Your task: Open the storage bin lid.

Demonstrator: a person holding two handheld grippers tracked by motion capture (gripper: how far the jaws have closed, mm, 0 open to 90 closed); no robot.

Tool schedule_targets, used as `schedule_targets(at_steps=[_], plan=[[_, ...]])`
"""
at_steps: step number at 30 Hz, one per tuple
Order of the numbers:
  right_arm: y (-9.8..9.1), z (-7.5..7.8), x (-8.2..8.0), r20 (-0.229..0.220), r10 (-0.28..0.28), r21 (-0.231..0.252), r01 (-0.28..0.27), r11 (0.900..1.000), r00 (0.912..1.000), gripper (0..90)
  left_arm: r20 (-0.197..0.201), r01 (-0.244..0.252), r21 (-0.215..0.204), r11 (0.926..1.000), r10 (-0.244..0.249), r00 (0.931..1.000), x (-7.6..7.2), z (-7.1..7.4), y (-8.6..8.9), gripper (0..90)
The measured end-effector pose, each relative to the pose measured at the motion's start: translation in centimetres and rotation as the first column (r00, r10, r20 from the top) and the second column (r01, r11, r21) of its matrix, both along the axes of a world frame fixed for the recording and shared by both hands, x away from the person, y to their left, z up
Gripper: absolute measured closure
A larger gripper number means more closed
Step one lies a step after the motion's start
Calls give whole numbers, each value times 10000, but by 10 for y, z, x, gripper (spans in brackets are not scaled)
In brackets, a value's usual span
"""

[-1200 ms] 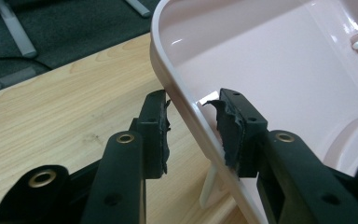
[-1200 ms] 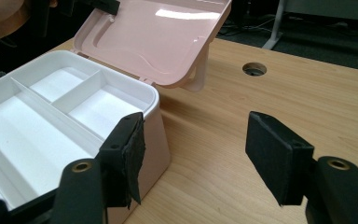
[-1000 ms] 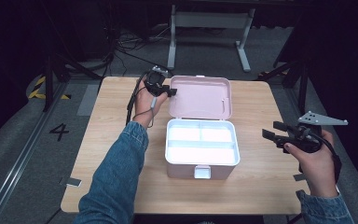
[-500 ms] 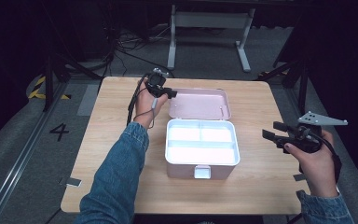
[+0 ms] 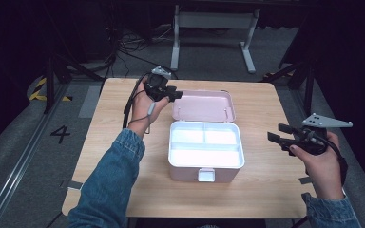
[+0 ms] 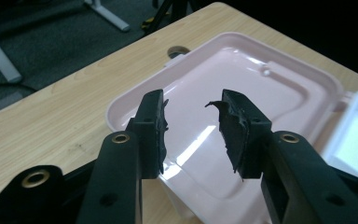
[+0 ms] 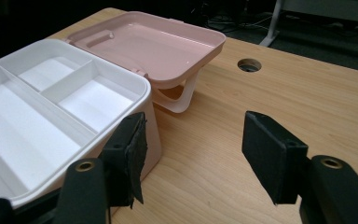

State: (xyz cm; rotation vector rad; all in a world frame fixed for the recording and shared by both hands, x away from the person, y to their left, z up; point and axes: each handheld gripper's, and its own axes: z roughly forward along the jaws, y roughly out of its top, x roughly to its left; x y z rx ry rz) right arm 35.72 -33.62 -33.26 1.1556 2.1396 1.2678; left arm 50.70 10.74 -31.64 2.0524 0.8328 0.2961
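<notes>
Dark floor surrounds a light wooden table (image 5: 123, 142). At left, the left gripper (image 5: 175, 93) hovers over the flung-back lid (image 5: 203, 105) of the pink plastic box (image 5: 206, 151) at centre, jaws just opening, nothing between them. Right of the box, the right gripper (image 5: 274, 134) has been narrowing but gapes, empty.

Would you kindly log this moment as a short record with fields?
Box: pink storage box on wooden table, open
Lid: pink lid folded back behind the box
Tray: white divided tray, three compartments, nothing in them
Left claw: open at the lid's left corner, jaws just opening, nothing between them
Right claw: open, right of the box, holding nothing
</notes>
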Motion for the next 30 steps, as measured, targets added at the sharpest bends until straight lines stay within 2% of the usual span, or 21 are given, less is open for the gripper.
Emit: schedule_targets(at_steps=[4, 7, 11, 14, 18, 21, 24, 25, 28, 30], plan=[[4, 0, 4, -45, 177, 81, -176, 9998, 9998, 433, 456, 335, 114, 9994, -340, 9984, -28, 15, 9, 600], [7, -1, 9, -112, 325, 91, -324, 9994, 9994, 448, 570, 503, 230, 9985, -516, 9970, -48, 25, 19, 588], [9, -3, 16, -306, 620, -70, -623, 9980, 9976, 448, 546, 678, 463, 9966, -703, 9960, -74, 33, 35, 564], [9, -5, 21, -417, 750, -127, -756, 9971, 9963, 456, 514, 606, 703, 9957, -643, 9966, -92, 36, 47, 547], [7, -7, 28, -593, 740, -282, -758, 9967, 9955, 461, 320, 325, 1080, 9936, -361, 9988, -112, 36, 63, 526], [6, -10, 31, -793, 740, -341, -769, 9965, 9941, 478, 425, 194, 1389, 9901, -255, 9988, -127, 33, 75, 495], [4, -13, 33, -961, 779, -406, -821, 9958, 9923, 483, 355, 89, 1763, 9843, -154, 9993, -140, 30, 84, 467], [4, -14, 33, -1022, 759, -416, -805, 9959, 9919, 483, 179, 12, 1832, 9831, -45, 9998, -144, 28, 87, 458], [4, -18, 34, -1261, 638, -760, -737, 9944, 9900, 485, 58, -417, 2247, 9735, 414, 9991, -151, 17, 95, 438], [3, -20, 35, -1353, 669, -823, -785, 9935, 9885, 484, -81, -581, 2374, 9697, 618, 9981, -152, 12, 99, 425]])
